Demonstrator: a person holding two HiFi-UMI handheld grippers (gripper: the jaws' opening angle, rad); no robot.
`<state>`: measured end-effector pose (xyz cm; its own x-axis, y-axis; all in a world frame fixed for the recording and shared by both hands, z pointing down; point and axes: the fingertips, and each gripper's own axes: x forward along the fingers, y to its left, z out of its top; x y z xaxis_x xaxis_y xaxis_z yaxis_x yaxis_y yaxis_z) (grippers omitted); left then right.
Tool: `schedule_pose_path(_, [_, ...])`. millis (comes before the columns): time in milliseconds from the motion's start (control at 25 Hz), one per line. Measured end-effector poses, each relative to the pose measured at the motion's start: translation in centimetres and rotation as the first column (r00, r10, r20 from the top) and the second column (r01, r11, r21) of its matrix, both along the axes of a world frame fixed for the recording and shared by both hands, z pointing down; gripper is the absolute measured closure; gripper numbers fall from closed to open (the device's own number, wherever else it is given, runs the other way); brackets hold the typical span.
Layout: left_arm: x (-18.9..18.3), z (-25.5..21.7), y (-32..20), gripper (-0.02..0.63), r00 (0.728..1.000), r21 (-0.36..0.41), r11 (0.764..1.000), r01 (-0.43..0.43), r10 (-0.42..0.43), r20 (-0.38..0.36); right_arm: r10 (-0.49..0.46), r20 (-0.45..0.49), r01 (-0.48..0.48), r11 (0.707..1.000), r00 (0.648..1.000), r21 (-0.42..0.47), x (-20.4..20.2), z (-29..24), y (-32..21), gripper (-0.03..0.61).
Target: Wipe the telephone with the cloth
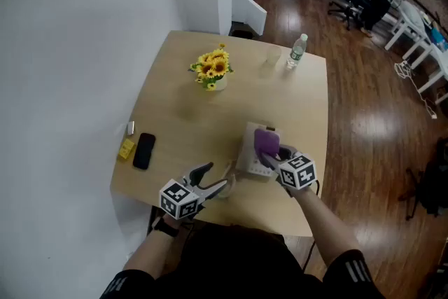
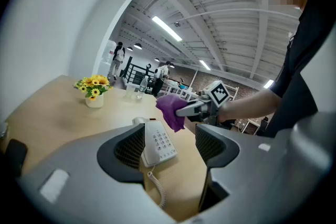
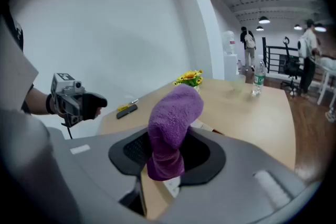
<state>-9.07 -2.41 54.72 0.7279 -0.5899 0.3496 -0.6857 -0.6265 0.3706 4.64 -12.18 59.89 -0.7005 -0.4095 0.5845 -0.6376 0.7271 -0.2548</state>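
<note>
A white corded telephone [image 1: 250, 159] lies on the wooden table [image 1: 182, 108] near its front edge, keypad up [image 2: 158, 144]. A purple cloth [image 1: 266, 141] hangs over the telephone's far part, with my right gripper [image 1: 271, 156] shut on it. In the right gripper view the cloth [image 3: 172, 128] stands up between the jaws of the right gripper [image 3: 168, 150] and hides most of the telephone. My left gripper [image 1: 215, 182] is open just left of the telephone, nothing between its pads. From the left gripper [image 2: 170, 148] the telephone lies ahead, beyond the jaws, and its coiled cord [image 2: 156, 186] runs toward me.
A pot of sunflowers [image 1: 213, 71] stands mid-table. A water bottle [image 1: 297, 52] and a clear glass [image 1: 273, 56] are at the far right corner. A black mobile phone [image 1: 143, 150] and a yellow object [image 1: 127, 148] lie at the left edge. White wall on the left.
</note>
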Motion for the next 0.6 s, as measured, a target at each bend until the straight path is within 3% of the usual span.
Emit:
schedule_pose_path(160, [0.6,0.2,-0.9,0.316,1.0,-0.011,1.0,0.003,-0.003,0.002,-0.072,-0.117,0.076,0.997,0.99,0.034,-1.9,1.6,-5.1,0.434])
schedule_pose_path(280, [0.6,0.4,-1.1,0.316,1.0,-0.018,1.0,0.015,-0.015,0.005,-0.128,-0.23,0.142,0.989,0.965,0.046,-3.1,3.5,-8.3,0.434])
schedule_pose_path(600, [-0.8,0.9,-0.3,0.316,0.998,-0.048,0.997,0.065,-0.063,0.026,-0.257,-0.507,0.321,0.946,0.822,0.04,-5.1,8.1,-11.9,0.434])
